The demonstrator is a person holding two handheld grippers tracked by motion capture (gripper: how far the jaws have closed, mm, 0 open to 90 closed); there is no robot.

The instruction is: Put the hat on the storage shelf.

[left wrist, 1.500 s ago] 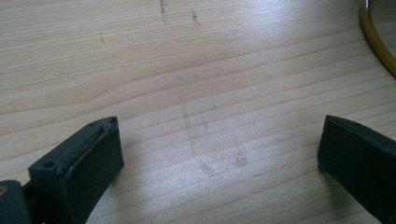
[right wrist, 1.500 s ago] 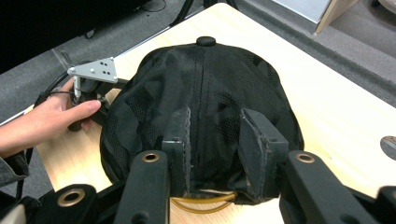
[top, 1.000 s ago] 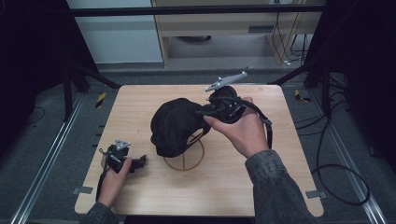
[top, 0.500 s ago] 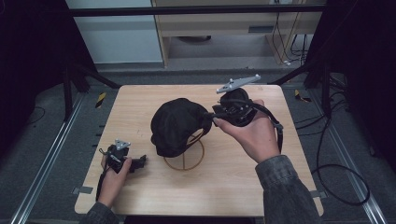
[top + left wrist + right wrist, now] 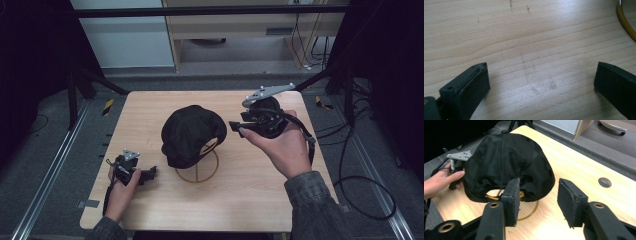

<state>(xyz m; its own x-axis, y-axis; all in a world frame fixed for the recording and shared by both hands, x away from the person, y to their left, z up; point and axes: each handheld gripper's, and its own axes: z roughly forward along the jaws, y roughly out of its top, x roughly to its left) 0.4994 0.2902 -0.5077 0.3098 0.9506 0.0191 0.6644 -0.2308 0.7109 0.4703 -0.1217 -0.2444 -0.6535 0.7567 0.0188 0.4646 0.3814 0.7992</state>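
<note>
1. The right hand-held gripper (image 5: 239, 127) is hovering above the desk (image 5: 260, 195), its jaws apart with nothing between them, having just been opening.
2. The black cap (image 5: 190, 132) is sitting on a gold wire stand (image 5: 200, 172) just ahead of those jaws, apart from them.
3. The left hand-held gripper (image 5: 150, 172) is resting on the desk, jaws standing wide apart, the stand's ring near its jaw tips.

Right tool (image 5: 236, 126), jaws just opening, beside black cap (image 5: 191, 134).

Stand (image 5: 197, 170) top hidden under cap (image 5: 190, 132)
</note>
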